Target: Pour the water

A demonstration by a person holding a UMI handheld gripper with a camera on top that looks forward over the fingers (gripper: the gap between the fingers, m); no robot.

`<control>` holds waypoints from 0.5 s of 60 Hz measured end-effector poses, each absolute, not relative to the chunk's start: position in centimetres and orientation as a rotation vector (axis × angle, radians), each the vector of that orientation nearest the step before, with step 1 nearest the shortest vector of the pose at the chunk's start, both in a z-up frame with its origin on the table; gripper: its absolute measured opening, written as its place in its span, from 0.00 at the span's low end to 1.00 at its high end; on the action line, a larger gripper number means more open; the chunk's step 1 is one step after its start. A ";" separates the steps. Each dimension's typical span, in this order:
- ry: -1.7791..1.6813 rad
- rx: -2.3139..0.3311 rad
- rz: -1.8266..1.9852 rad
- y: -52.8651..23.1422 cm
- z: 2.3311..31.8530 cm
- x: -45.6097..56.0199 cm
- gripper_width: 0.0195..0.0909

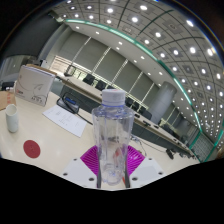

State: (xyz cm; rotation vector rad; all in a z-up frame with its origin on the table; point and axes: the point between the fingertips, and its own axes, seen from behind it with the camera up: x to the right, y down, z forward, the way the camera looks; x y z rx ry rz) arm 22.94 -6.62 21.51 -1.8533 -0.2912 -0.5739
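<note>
While the long table (60,135) stretches beyond it, your gripper (113,172) is clamped on the clear water bottle (111,132), upright between both pink pads (132,158). Papers (66,120), a red coaster (32,149) and a small white cup (12,119) lie off to the side.

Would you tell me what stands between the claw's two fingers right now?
A clear plastic water bottle with a pale cap stands upright between the claw fingers, as the gripper view shows.

Claw (111,165) with ridged magenta pads (93,160)
</note>
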 end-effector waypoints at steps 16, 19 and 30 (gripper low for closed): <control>-0.705 -1.576 -1.002 -2.2 29.5 9.3 0.17; -0.798 -1.514 -1.075 -1.8 29.8 6.6 0.17; -1.134 -1.292 -1.302 -0.6 28.0 -2.2 0.17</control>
